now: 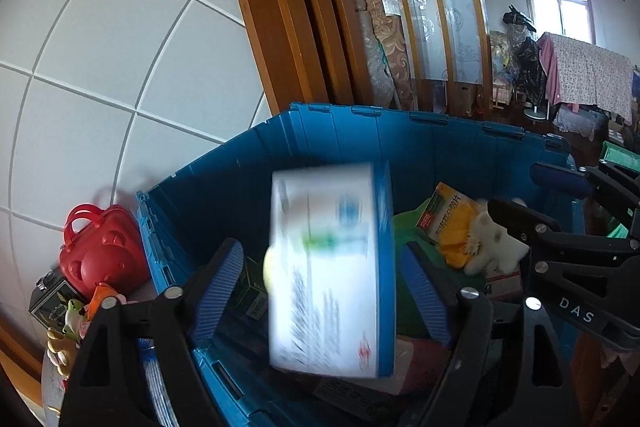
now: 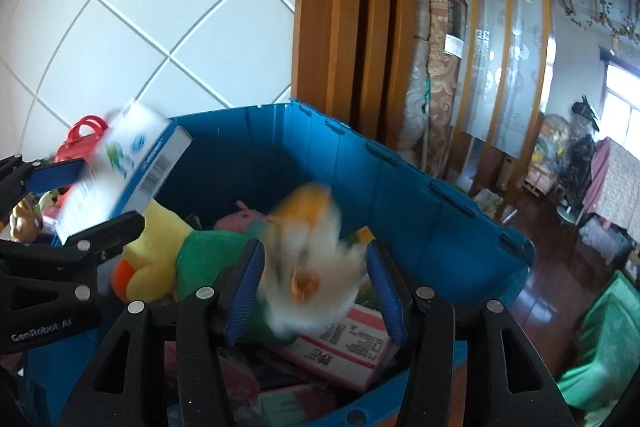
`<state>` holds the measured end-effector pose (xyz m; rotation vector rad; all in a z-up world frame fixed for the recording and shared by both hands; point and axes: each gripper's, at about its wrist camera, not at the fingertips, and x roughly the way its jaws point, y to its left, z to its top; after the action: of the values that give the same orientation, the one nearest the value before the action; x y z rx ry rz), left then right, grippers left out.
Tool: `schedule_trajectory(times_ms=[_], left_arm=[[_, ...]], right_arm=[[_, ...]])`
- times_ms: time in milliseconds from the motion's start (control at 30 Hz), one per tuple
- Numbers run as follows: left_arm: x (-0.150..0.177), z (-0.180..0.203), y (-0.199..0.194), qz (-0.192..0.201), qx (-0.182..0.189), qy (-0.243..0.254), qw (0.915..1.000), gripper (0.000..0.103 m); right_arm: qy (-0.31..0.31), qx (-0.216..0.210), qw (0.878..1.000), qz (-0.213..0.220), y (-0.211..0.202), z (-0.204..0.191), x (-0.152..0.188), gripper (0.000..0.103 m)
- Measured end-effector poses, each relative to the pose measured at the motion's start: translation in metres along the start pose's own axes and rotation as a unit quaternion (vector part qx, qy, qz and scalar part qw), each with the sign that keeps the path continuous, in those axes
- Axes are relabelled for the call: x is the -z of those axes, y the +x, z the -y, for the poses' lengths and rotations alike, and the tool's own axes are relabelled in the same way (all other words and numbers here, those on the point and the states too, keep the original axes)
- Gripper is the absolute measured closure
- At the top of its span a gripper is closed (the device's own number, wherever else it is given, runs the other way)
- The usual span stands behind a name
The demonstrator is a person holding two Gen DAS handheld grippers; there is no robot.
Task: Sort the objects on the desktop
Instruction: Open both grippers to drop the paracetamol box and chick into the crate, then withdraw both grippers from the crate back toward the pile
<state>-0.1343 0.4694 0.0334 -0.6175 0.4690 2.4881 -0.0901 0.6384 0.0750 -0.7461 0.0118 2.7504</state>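
A white and blue carton (image 1: pixel 332 267) hangs blurred between the fingers of my left gripper (image 1: pixel 320 251), over the blue bin (image 1: pixel 400 115). There is a gap at the left pad, so nothing grips the carton and the gripper is open. In the right wrist view a white and orange plush toy (image 2: pixel 312 267) is smeared between the sharp blue pads of my right gripper (image 2: pixel 314 247), loose over the same bin (image 2: pixel 360 143). That gripper is open too. The two grippers are side by side, the left gripper (image 2: pixel 112 193) with the carton (image 2: pixel 128 167) just left of the right one.
The bin holds a yellow duck plush (image 2: pixel 160 255), a pink and white carton (image 2: pixel 344 339) and a yellow box (image 1: pixel 452 215). A red bear-shaped case (image 1: pixel 100 251) and small toys stand left of the bin by the tiled wall. A green container (image 2: pixel 600 339) stands to the right.
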Motion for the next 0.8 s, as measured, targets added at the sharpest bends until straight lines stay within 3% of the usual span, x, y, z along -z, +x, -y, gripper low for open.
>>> schedule_trajectory(times_ms=[100, 167, 267, 567, 800], left_arm=[[0.000, -0.002, -0.004, 0.008, -0.003, 0.000, 1.0000, 0.013], [0.002, -0.004, -0.007, 0.013, -0.001, -0.004, 0.9999, 0.013], [0.004, -0.011, -0.010, 0.017, -0.001, -0.012, 0.9998, 0.013], [0.028, -0.053, -0.027, 0.013, -0.034, -0.047, 0.9982, 0.013], [0.071, -0.124, -0.047, -0.009, -0.082, -0.104, 0.9911, 0.013]], right_arm=[[-0.002, 0.006, 1.000, 0.002, -0.003, -0.001, -0.002, 0.036], [-0.001, 0.011, 1.000, 0.004, -0.005, -0.002, -0.002, 0.014], [0.005, 0.026, 1.000, 0.005, -0.009, 0.000, -0.002, 0.001], [0.019, 0.013, 1.000, 0.015, -0.022, -0.013, -0.011, 0.000], [-0.006, -0.041, 0.999, 0.035, -0.033, -0.072, -0.023, 0.000]])
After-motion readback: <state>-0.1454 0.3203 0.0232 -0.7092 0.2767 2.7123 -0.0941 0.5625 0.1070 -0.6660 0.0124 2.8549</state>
